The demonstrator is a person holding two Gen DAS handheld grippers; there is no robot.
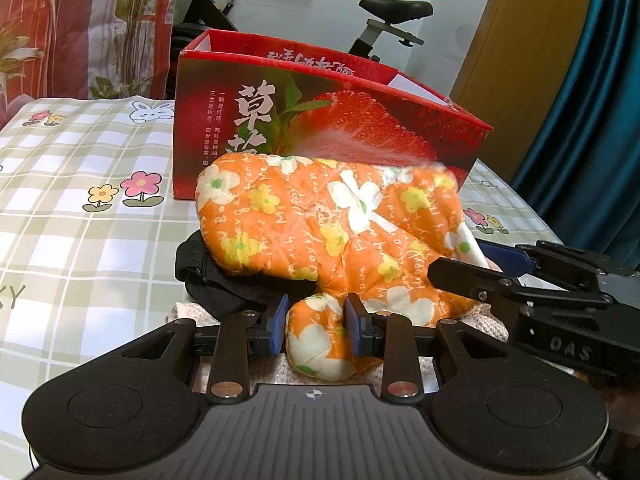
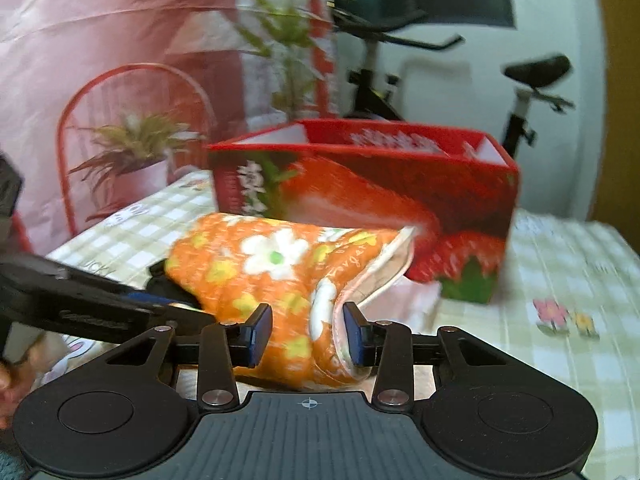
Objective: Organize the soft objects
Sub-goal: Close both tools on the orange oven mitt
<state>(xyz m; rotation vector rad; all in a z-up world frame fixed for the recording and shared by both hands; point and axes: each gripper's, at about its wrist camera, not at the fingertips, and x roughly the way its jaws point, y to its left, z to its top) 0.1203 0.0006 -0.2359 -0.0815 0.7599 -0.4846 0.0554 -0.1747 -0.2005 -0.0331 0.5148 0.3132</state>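
An orange flowered oven mitt (image 1: 328, 224) lies in front of a red strawberry box (image 1: 320, 120) with an open top. My left gripper (image 1: 316, 330) is shut on the mitt's thumb. My right gripper (image 2: 306, 334) is shut on the mitt's cuff end (image 2: 320, 320); it also shows in the left wrist view (image 1: 472, 276) at the mitt's right. The mitt (image 2: 280, 268) rests on a black strap item (image 1: 212, 280) and a pale towel (image 1: 188, 312). The box (image 2: 380, 196) stands just behind the mitt.
A checked cloth with flower prints (image 1: 80, 208) covers the surface. An exercise bike (image 1: 380, 20) stands behind the box. A floral red curtain (image 1: 80, 28) hangs at the back left, a blue curtain (image 1: 592, 120) at the right.
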